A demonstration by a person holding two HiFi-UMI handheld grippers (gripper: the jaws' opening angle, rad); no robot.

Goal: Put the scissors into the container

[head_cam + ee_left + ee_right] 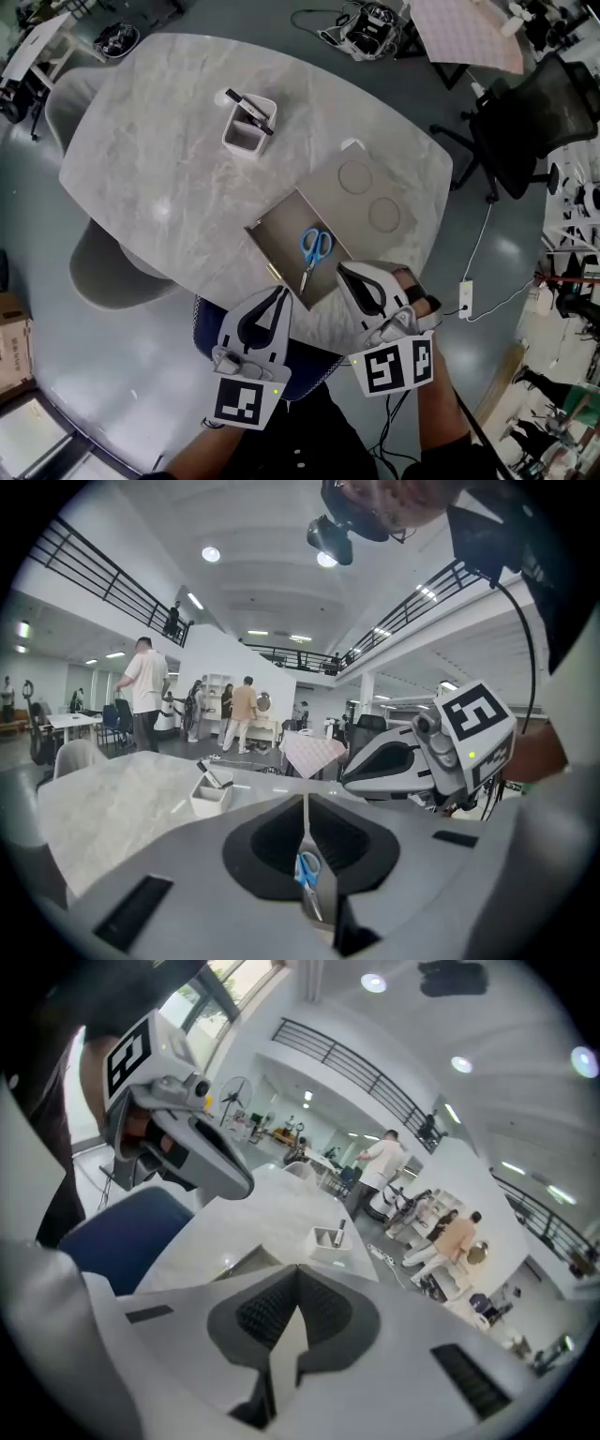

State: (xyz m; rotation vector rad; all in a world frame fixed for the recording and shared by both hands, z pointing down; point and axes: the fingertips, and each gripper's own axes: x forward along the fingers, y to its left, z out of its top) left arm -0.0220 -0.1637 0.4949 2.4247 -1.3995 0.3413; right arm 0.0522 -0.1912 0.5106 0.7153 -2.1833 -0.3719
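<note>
The blue-handled scissors [314,251] lie flat inside the open tan box [277,234] near the table's front edge, blades pointing toward me. In the left gripper view the scissors [307,874] show through the slot behind the jaws. My left gripper [282,290] hovers just in front of the box, its jaws closed together and empty. My right gripper [341,269] hangs over the box's near right corner, shut with nothing in it. Neither gripper touches the scissors. Each gripper view shows its own tips meeting, the left gripper [305,803] and the right gripper [298,1269].
The box's lid [367,192] lies open behind it, marked with two circles. A white pen holder [247,124] with a dark marker stands at the far middle of the marble table [159,159]. A blue chair [314,367] sits under my hands. People stand in the background.
</note>
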